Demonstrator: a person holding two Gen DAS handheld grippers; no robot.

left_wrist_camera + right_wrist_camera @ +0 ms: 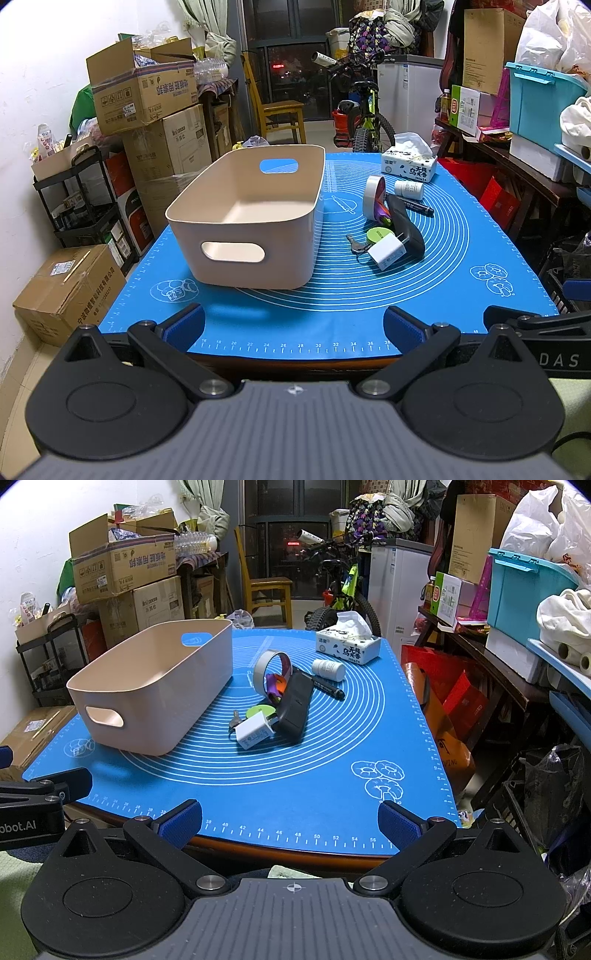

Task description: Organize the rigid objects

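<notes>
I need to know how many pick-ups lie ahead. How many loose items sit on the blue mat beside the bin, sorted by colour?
White: 3, tape roll, pill bottle, charger plug
Black: 2, black device, marker
Green: 1, round disc
Metal grey: 1, keys
Purple and orange: 1, small item
Total: 8; the beige bin holds nothing.

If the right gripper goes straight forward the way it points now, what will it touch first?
Probably the white charger plug, the nearest piece of the small pile on the blue mat. The right gripper is open at the table's near edge, with bare mat between. Height is unclear, so it could pass above.
</notes>
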